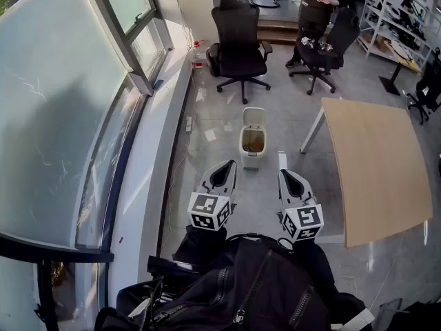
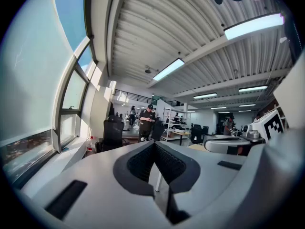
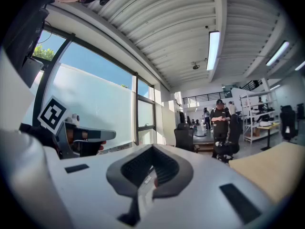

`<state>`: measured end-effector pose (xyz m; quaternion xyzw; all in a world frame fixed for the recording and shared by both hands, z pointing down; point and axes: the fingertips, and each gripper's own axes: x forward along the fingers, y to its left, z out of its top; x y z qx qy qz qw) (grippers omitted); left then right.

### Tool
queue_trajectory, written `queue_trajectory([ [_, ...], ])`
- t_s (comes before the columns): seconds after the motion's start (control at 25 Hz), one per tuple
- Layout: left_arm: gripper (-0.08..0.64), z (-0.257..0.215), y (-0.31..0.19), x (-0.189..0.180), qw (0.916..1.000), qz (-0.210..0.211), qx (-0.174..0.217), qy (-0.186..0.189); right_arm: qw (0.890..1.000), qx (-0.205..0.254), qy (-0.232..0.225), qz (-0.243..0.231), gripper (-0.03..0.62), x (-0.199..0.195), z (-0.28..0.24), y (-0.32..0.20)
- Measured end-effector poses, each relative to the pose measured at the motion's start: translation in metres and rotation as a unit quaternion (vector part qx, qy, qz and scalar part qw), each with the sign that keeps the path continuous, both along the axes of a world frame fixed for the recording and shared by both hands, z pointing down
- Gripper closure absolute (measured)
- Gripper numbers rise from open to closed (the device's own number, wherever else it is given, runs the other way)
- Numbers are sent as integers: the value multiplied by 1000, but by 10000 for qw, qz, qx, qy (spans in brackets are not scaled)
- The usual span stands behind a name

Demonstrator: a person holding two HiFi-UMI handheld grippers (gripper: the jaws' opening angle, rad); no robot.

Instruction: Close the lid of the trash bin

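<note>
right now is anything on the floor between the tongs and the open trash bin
Nothing visible. Bare grey floor runs from the left tongs and right tongs to the white plastic trash bin, its lid up. The pale wooden table stands aside.

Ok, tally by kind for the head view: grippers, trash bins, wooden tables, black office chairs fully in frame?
grippers: 2 (left gripper, right gripper)
trash bin: 1, lid up
wooden table: 1
black office chairs: 2 (left chair, right chair)
total: 6
</note>
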<state>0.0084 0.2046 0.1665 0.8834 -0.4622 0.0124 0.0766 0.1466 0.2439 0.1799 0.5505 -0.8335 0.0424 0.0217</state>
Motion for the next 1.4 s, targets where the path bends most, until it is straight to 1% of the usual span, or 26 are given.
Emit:
queue_trajectory([
  [0.44,558,-1,6,-8,10000,-32,24,62,10000,6,30,60,588,-5,0,4],
  [0.64,558,2,8,-13,10000,-43,-20,81,9998,-108,-39,150,588,-6,5,3],
  [0.76,558,4,8,-21,9999,-40,-58,84,9998,-143,-54,133,588,-14,6,4],
  [0.92,558,11,11,-28,9999,12,-144,81,9996,-243,-36,137,588,-25,12,7],
  [1.16,558,25,15,-44,9994,107,-325,63,9984,-497,-54,261,588,-41,28,11],
  [1.4,558,48,20,-64,9982,163,-567,75,9967,-755,19,310,588,-61,47,15],
])
